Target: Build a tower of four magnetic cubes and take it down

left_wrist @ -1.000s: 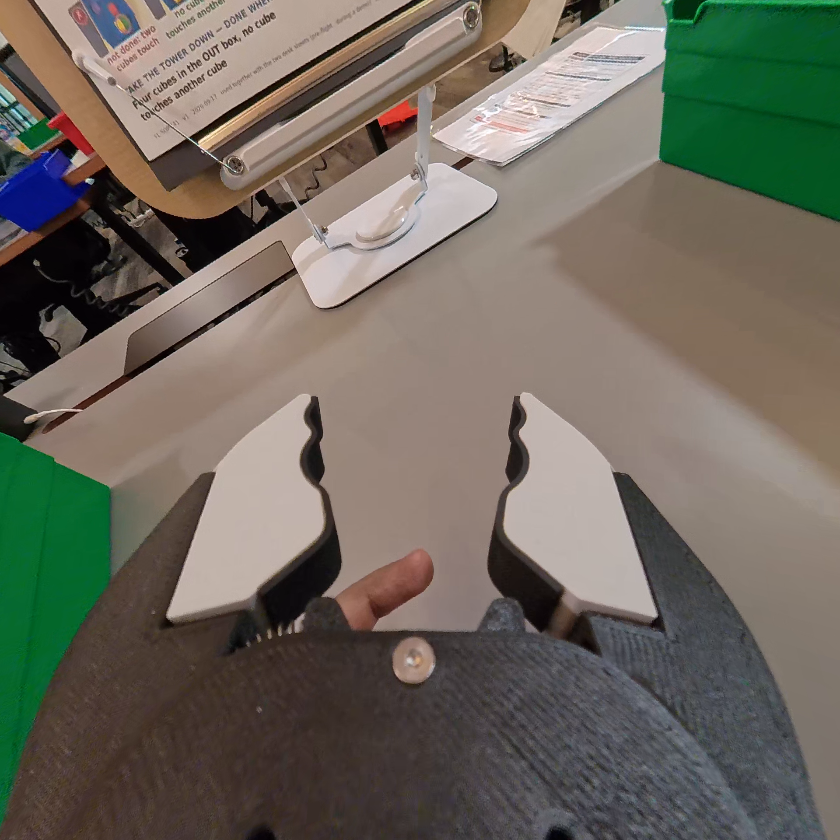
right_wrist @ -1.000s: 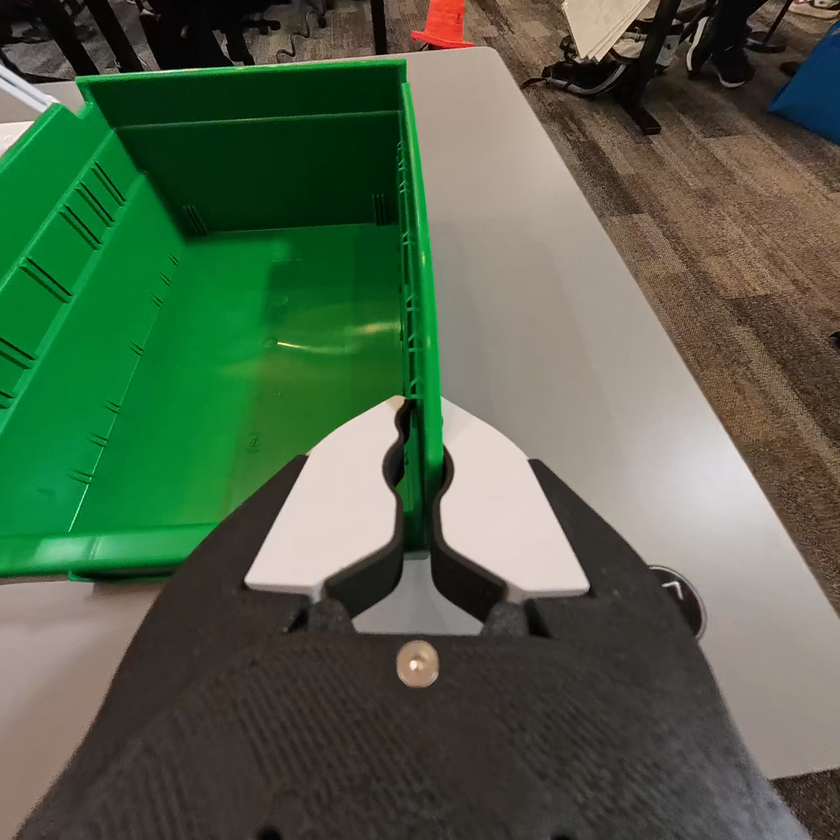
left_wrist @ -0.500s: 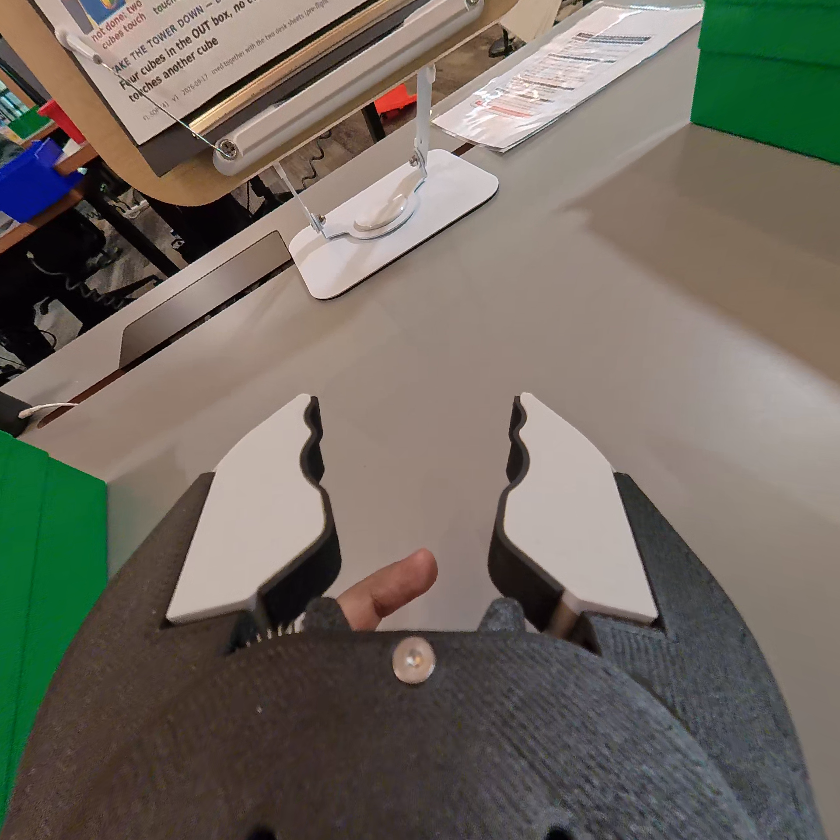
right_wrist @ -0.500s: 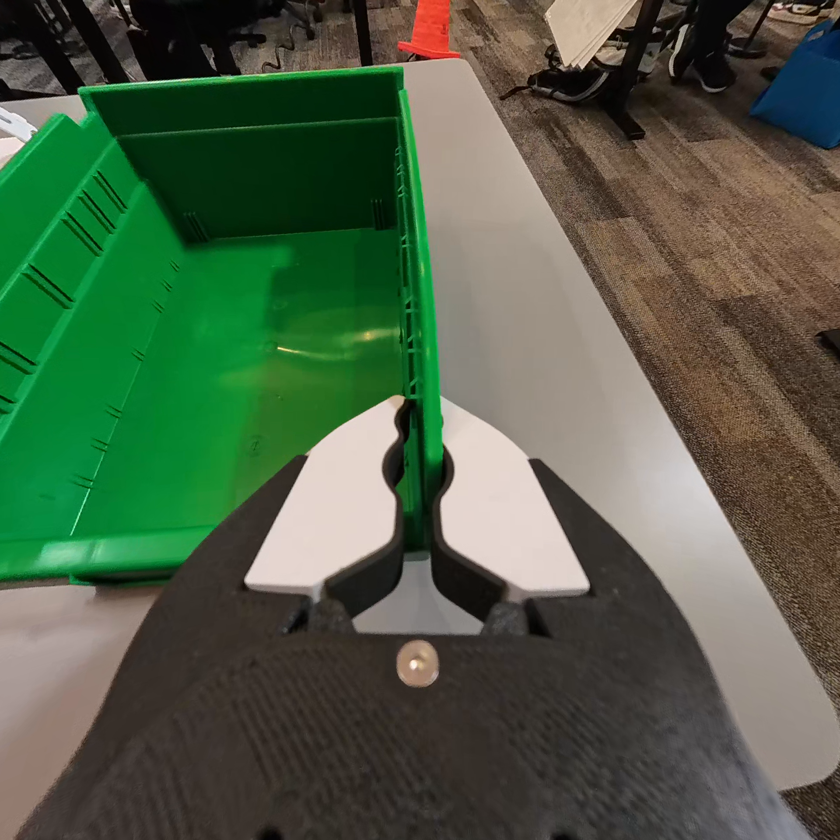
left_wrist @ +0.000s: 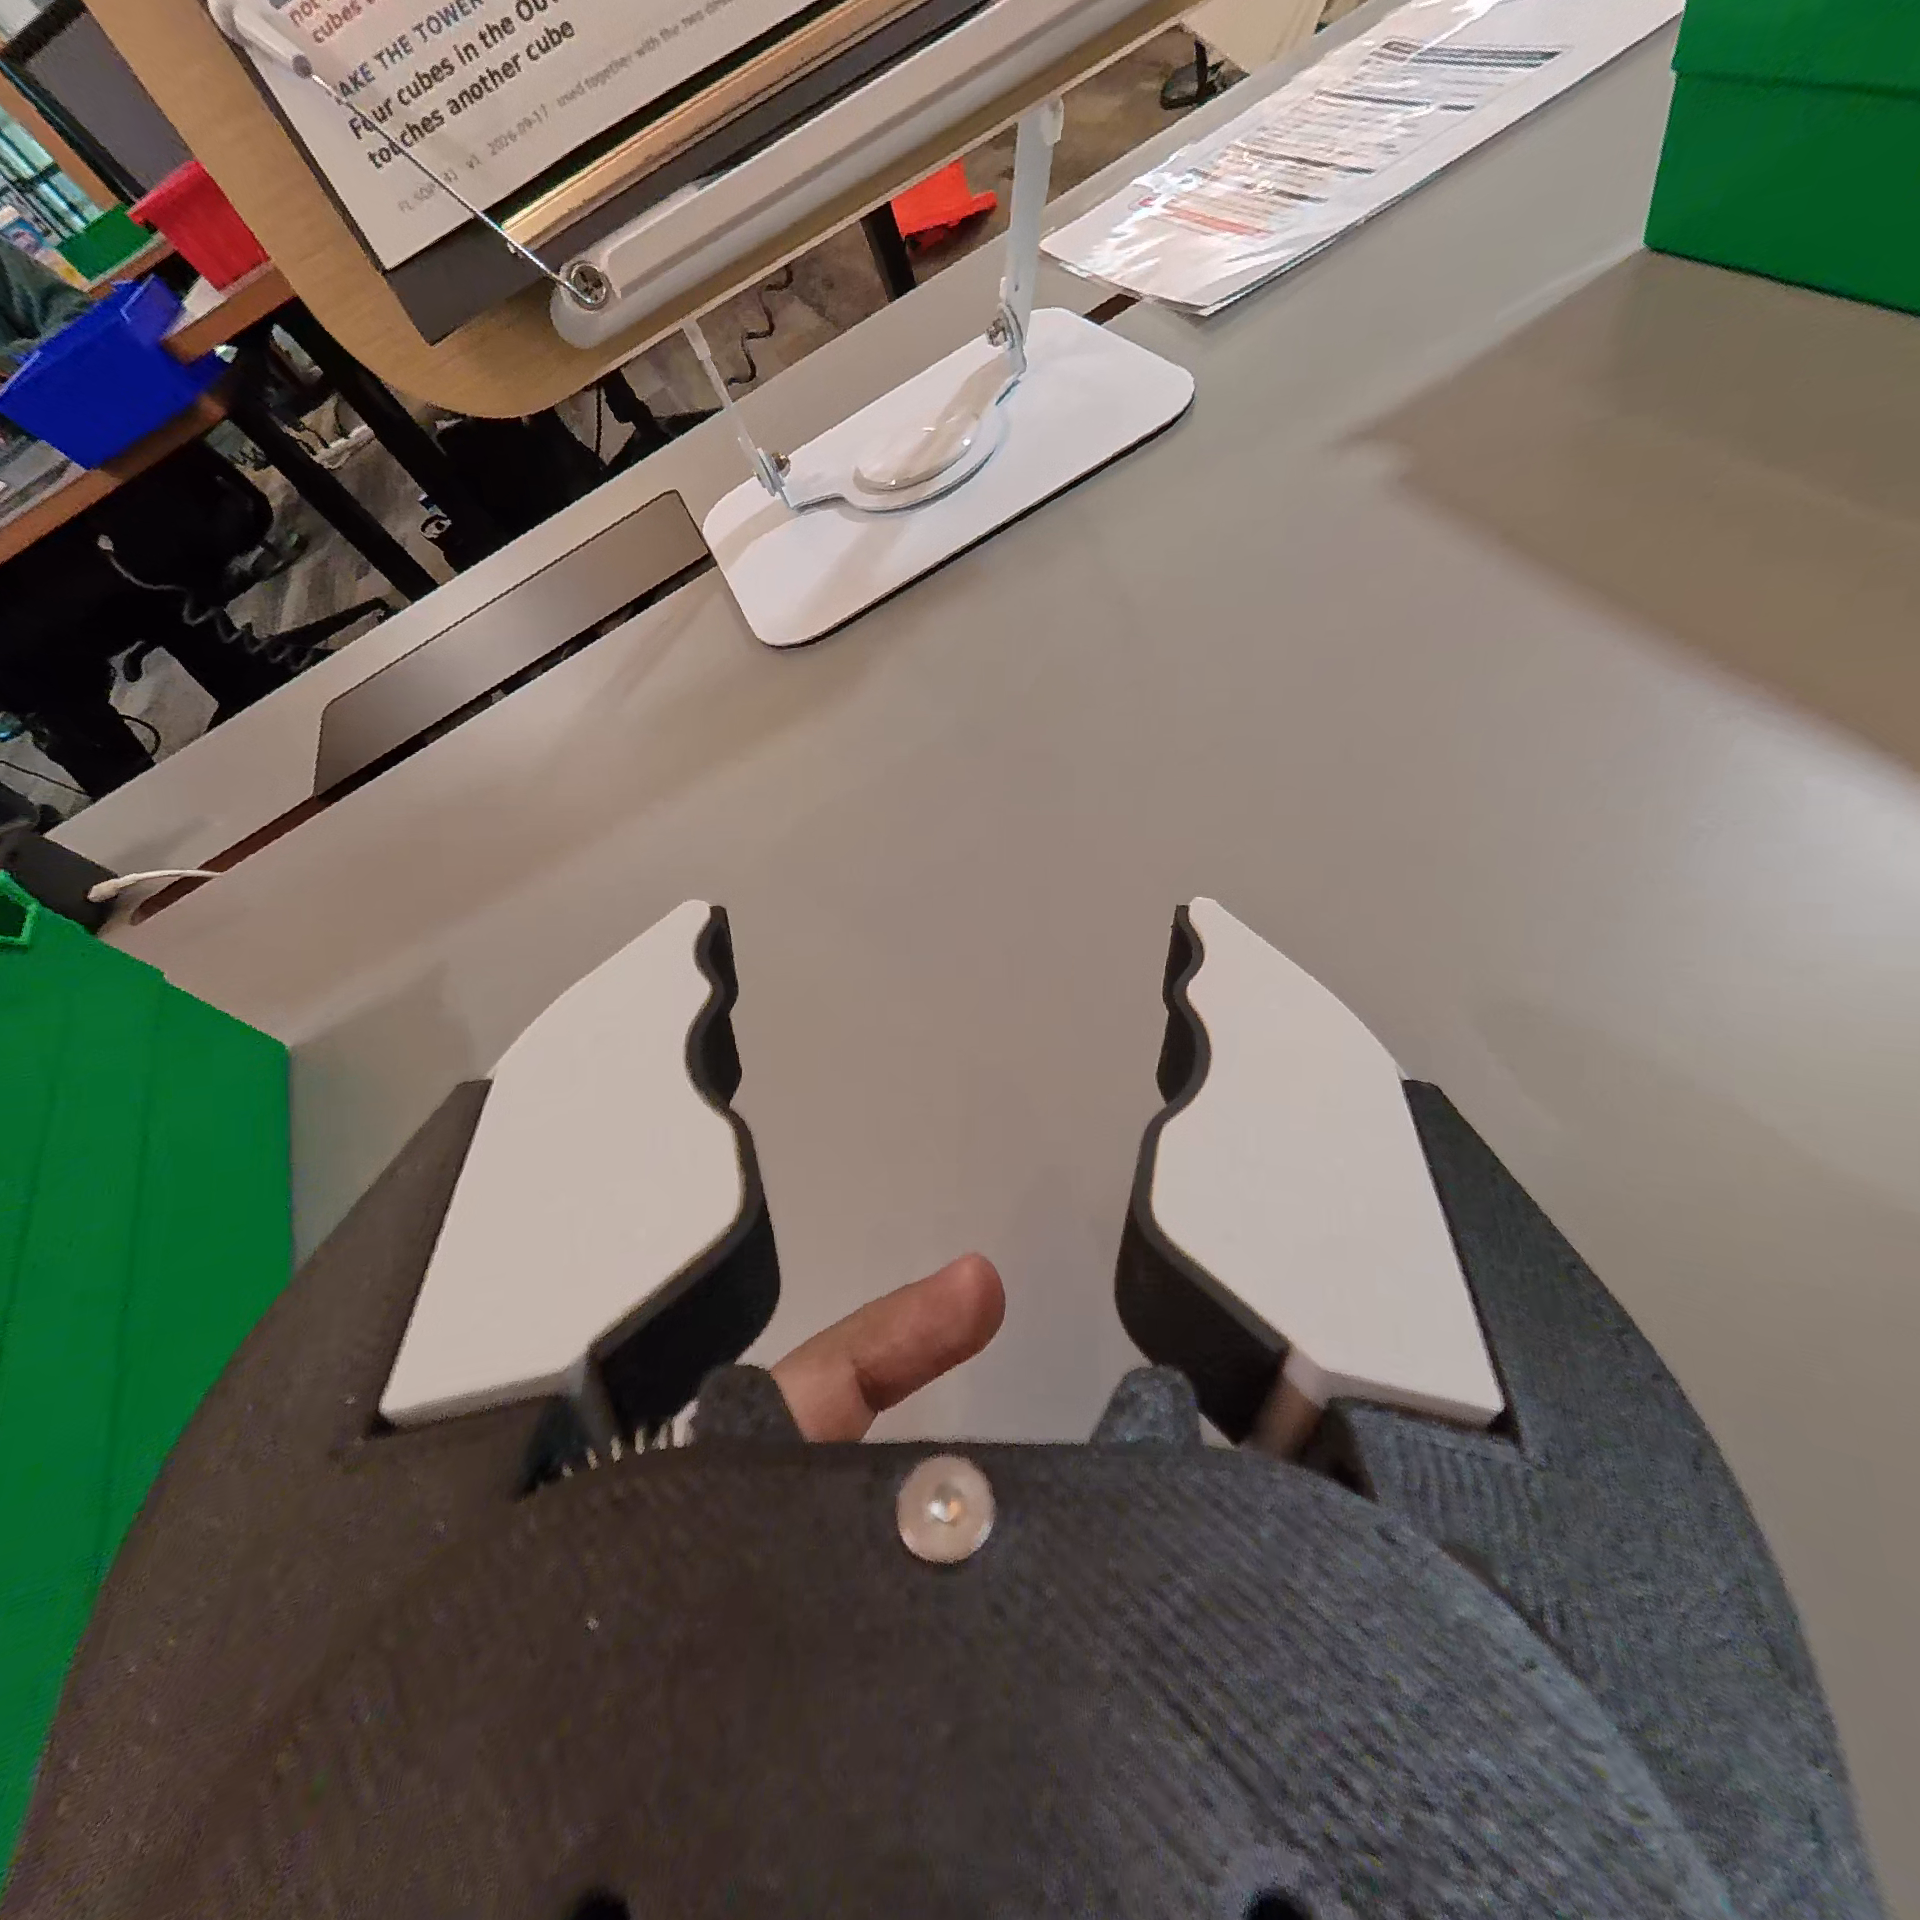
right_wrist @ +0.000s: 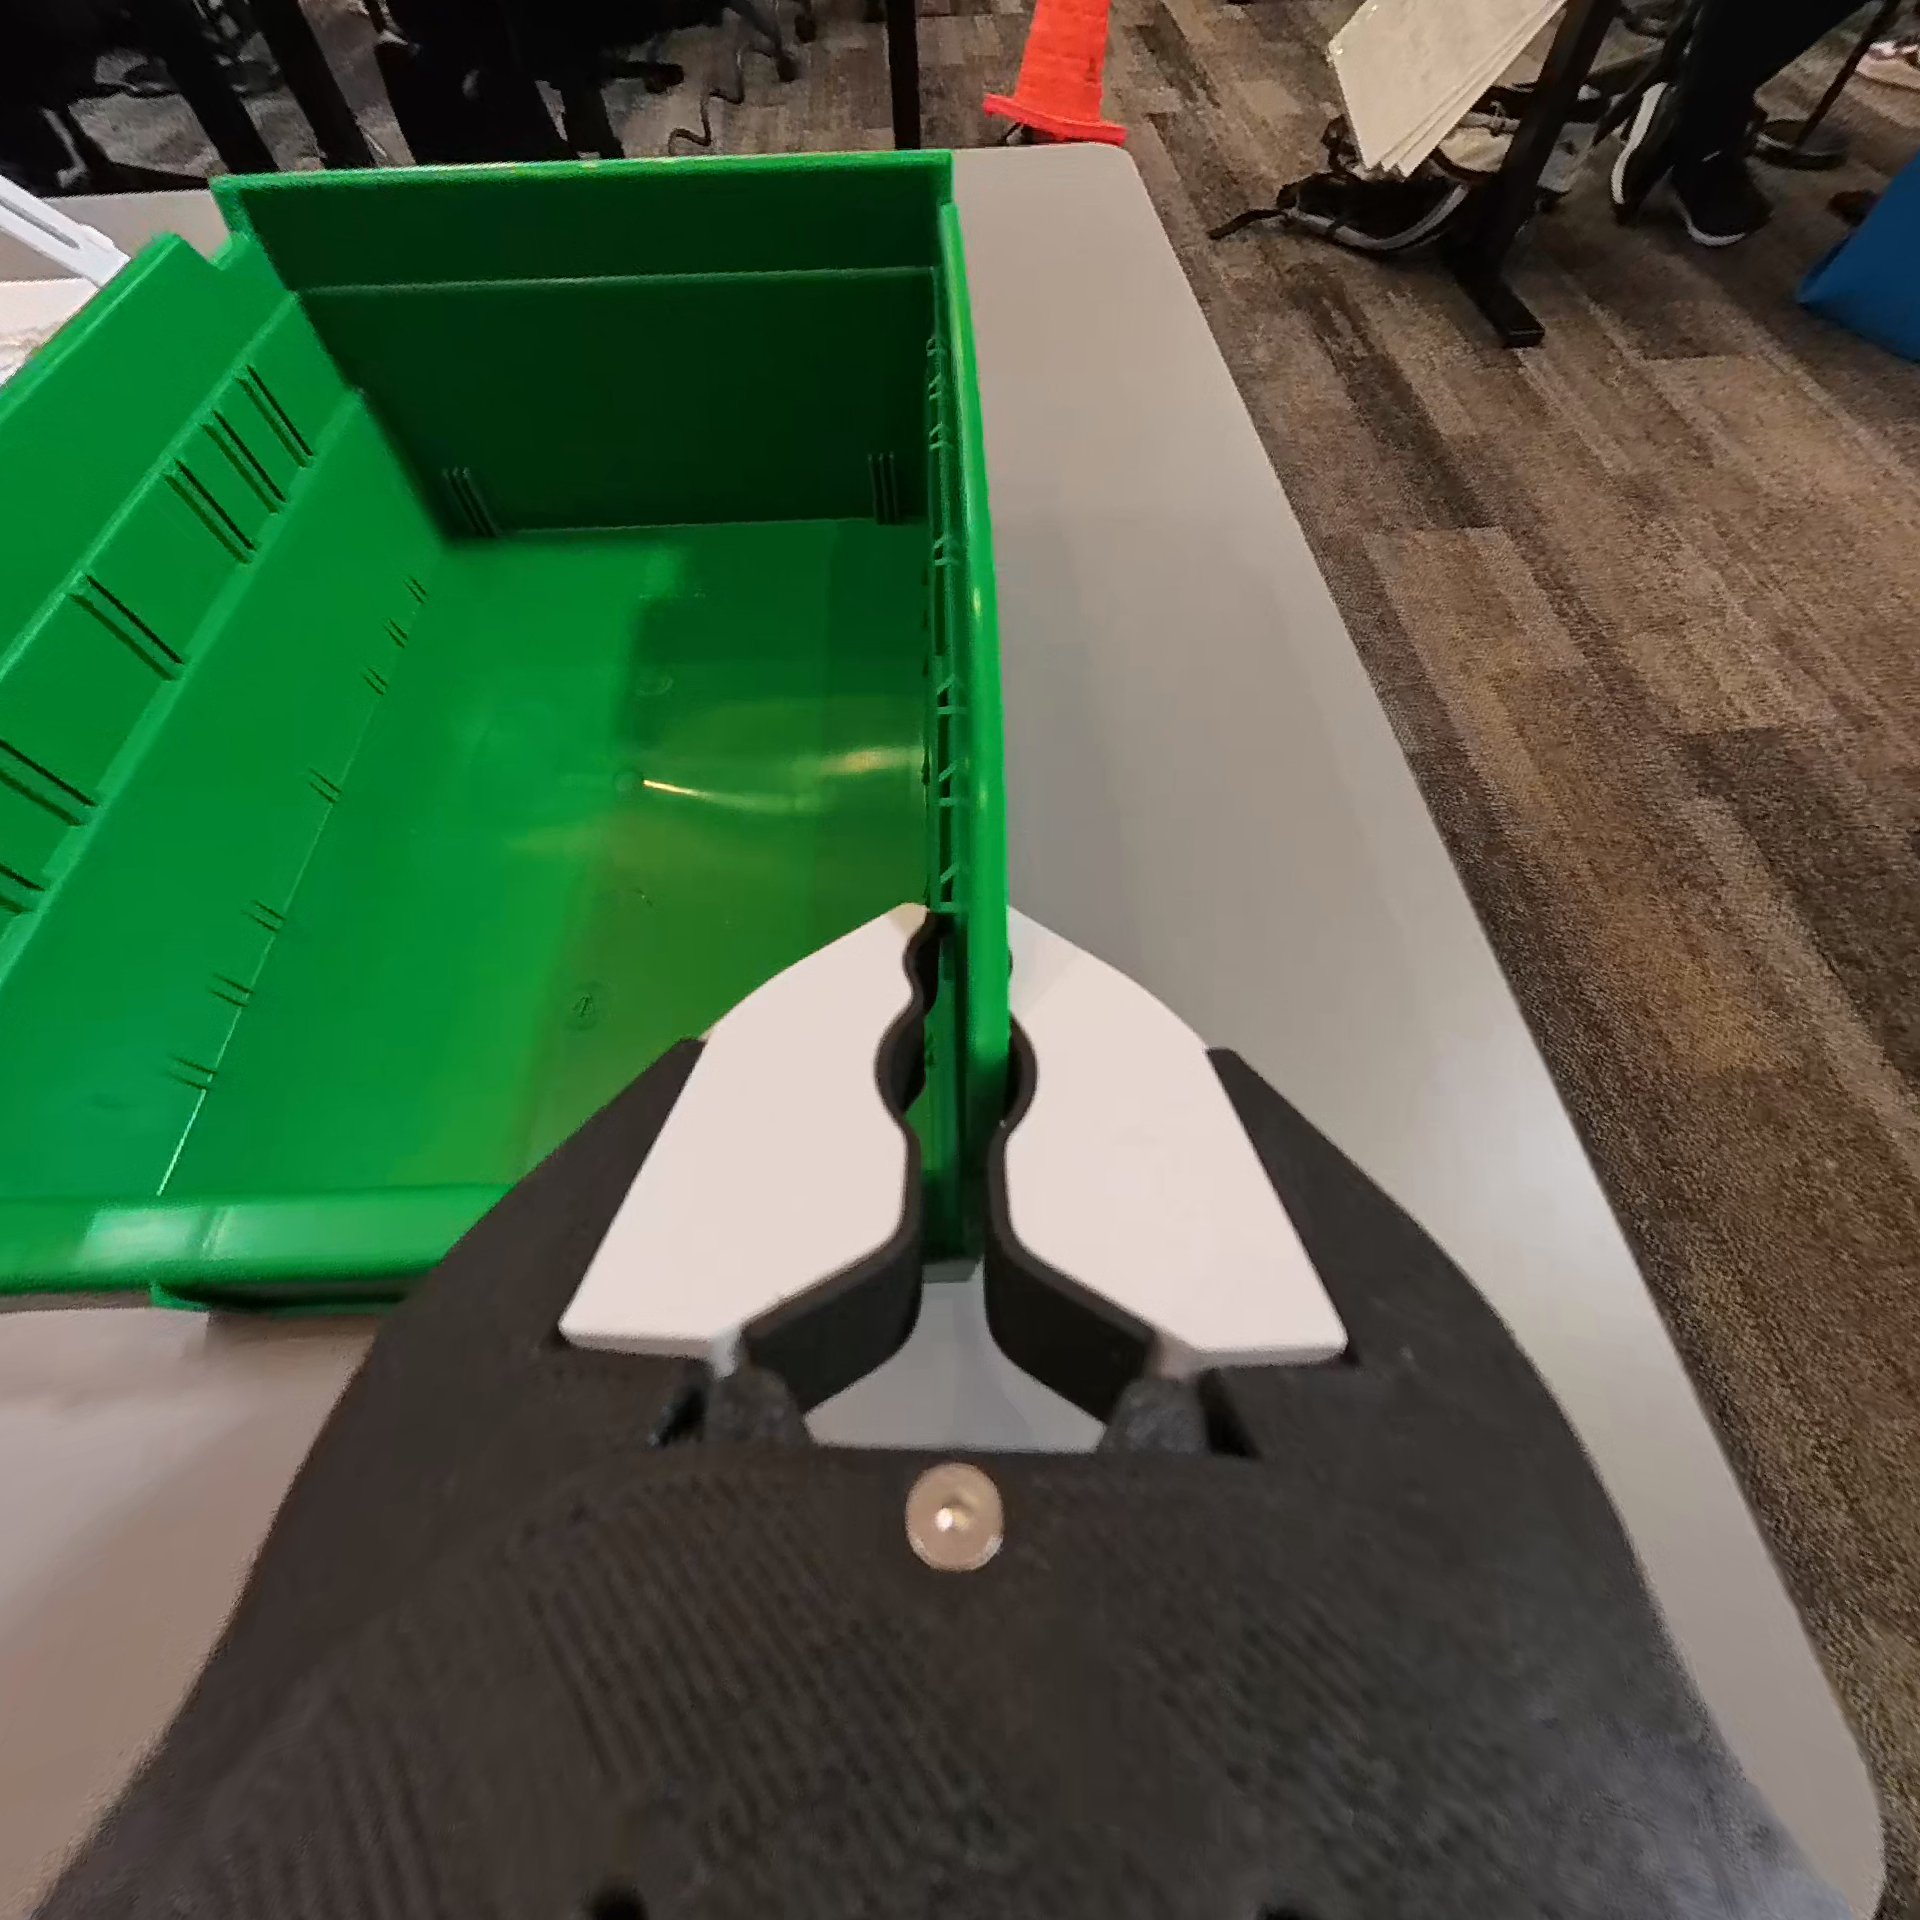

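Right gripper (right_wrist: 961, 940) clamps the green bin (right_wrist: 644, 436) wall; left gripper (left_wrist: 951, 925) gapes wide, holding nothing.

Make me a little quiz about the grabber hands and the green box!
1. True or false: the left gripper holds something.
2. What is the right gripper shut on? A) cone B) bin wall C) paper
3. Fill in: the bin on the table has ____ inside.

Key: 1. False, its jaws are wide apart over bare table. 2. B. 3. nothing.
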Demonstrator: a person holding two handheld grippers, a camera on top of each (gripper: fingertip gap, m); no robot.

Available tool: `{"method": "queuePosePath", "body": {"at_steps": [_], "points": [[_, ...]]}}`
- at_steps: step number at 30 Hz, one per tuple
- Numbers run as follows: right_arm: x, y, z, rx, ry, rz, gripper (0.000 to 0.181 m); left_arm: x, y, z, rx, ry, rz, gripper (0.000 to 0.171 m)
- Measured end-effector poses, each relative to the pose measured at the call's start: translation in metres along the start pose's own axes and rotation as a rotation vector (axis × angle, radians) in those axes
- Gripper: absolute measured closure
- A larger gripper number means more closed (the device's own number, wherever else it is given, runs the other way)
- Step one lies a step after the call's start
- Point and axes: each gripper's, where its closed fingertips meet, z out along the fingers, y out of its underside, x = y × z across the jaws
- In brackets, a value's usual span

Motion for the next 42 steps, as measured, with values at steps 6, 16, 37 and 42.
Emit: {"method": "queuePosePath", "body": {"at_steps": [6, 16, 37, 42], "points": [[0.004, -0.002, 0.004, -0.002, -0.008, 0.001, 0.175, -0.005, 0.004, -0.002, -0.007, -0.014, 0.0, 0.092], [-0.014, -0.076, -0.035, 0.347, -0.152, 0.146, 0.113, -0.014, 0.004, -0.008, -0.004, -0.032, -0.024, 0.092], [-0.45, -0.043, -0.073, 0.356, -0.837, -0.302, 0.103, -0.237, 0.1, -0.115, -0.107, 0.069, -0.16, 0.105], [-0.457, -0.034, -0.077, 0.342, -0.886, -0.307, 0.109, -0.227, 0.141, -0.089, -0.311, 0.087, -0.181, 0.097]]}}
